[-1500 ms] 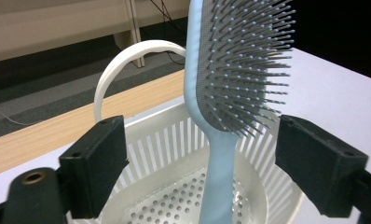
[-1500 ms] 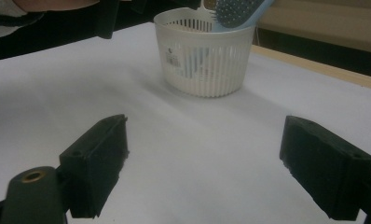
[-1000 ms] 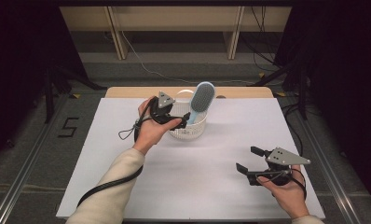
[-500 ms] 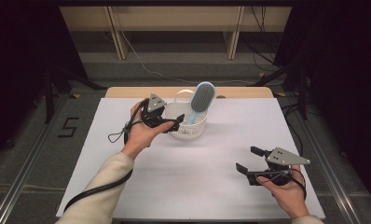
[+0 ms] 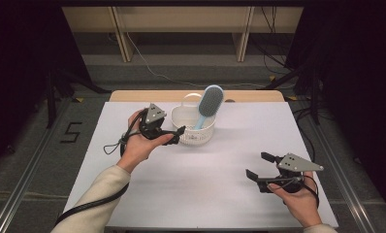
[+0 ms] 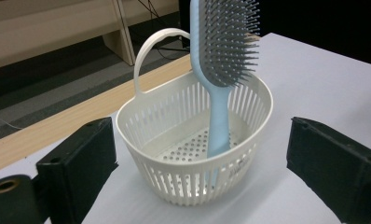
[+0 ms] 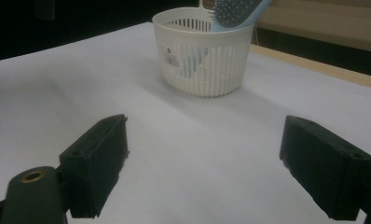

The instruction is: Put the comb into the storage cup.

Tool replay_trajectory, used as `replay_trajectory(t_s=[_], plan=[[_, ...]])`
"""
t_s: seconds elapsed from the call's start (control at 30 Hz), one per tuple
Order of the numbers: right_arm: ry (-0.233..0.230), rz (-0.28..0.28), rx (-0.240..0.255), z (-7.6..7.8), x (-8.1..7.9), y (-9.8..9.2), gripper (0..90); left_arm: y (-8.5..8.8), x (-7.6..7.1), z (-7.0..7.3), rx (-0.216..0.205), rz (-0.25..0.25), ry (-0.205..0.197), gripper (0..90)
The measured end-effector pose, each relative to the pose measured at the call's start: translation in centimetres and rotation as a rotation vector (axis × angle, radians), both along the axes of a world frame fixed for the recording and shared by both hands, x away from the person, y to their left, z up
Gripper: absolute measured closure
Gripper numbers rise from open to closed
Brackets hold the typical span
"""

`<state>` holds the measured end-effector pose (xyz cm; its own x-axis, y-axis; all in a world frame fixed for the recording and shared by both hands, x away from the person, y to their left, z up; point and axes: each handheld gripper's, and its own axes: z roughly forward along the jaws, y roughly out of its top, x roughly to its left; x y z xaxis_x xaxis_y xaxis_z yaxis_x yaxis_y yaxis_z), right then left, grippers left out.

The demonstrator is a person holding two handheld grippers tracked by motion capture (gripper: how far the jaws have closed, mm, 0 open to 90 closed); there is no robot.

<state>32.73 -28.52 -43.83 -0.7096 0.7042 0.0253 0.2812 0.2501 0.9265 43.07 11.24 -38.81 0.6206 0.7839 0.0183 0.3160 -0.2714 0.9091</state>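
Left hand-held gripper (image 5: 177,131) raised, jaws apart; right hand-held gripper (image 5: 260,166) seemingly lower, agape.

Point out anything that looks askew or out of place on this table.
Only the hairbrush stands out: it stands handle-down in the white basket, leaning on the rim, its bristled head sticking well above. Nothing looks spilled or broken.

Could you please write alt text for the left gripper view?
A light blue hairbrush stands handle-down in a white slotted plastic basket on a white table, leaning on the rim. The left gripper faces it with its black jaws open.
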Motion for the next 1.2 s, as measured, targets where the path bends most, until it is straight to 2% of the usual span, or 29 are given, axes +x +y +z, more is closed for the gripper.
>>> replay_trajectory(t_s=[0.37, 0.63, 0.87, 1.2], plan=[[-0.003, -0.004, 0.009, 0.0, 0.0, 0.0, 15.8, 1.9, -2.5, -1.0, -0.027, -0.023, 0.031, 7.1], [0.0, -0.007, 0.008, 0.1, 0.0, -0.1, 15.7, 4.3, -4.4, -2.1, 0.004, 0.007, 0.01, 7.3], [-0.002, -0.007, 0.006, 0.1, 0.0, -0.1, 15.8, 5.8, -5.6, -2.3, 0.0, 0.012, -0.008, 7.4], [-0.004, -0.008, 0.006, 0.1, 0.0, -0.2, 15.7, 7.8, -7.1, -3.1, 0.021, 0.033, -0.028, 8.3]])
